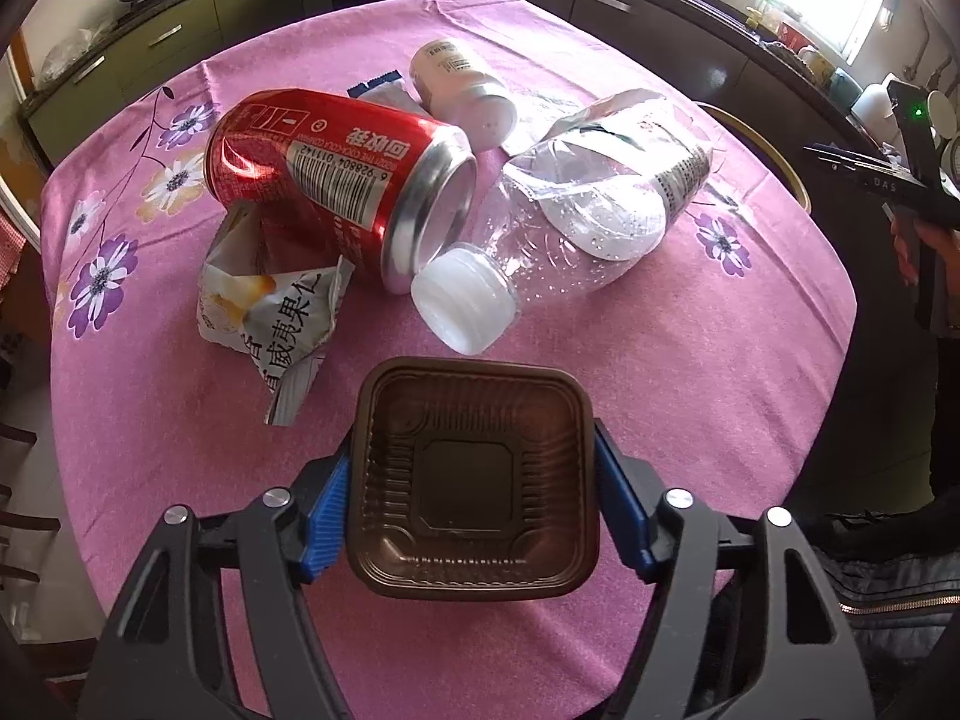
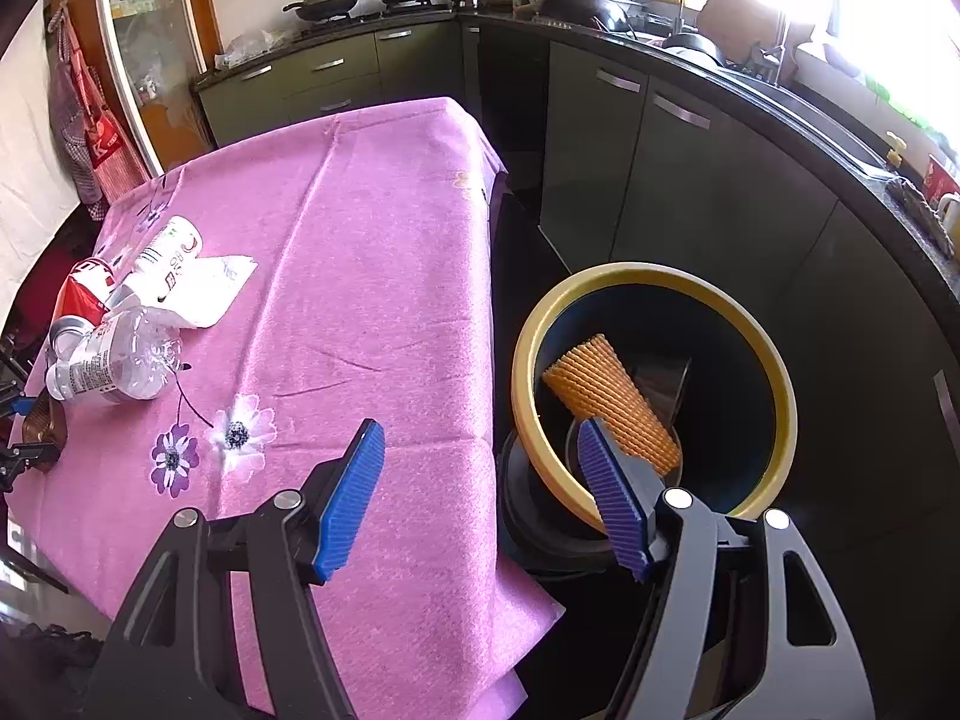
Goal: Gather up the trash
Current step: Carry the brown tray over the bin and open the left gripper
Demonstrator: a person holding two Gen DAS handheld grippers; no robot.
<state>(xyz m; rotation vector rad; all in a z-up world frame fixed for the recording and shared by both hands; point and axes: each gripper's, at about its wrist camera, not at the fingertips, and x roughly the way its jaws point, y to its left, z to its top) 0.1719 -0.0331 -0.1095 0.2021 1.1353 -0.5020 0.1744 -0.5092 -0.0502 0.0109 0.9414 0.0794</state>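
Here brown ribbed square tray, empty.

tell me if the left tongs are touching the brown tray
Touching. In the left wrist view both blue pads of the left tongs sit flush against opposite sides of the brown tray, with no gap showing on either side.

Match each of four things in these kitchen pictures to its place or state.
Things:
1 brown tray
2 red can
3 clear bottle
4 orange mesh sleeve

Places:
A on its side, white cap on
B inside the yellow-rimmed bin
C between the left gripper pads
D dented, on a snack bag

Pairs: 1-C, 2-D, 3-A, 4-B
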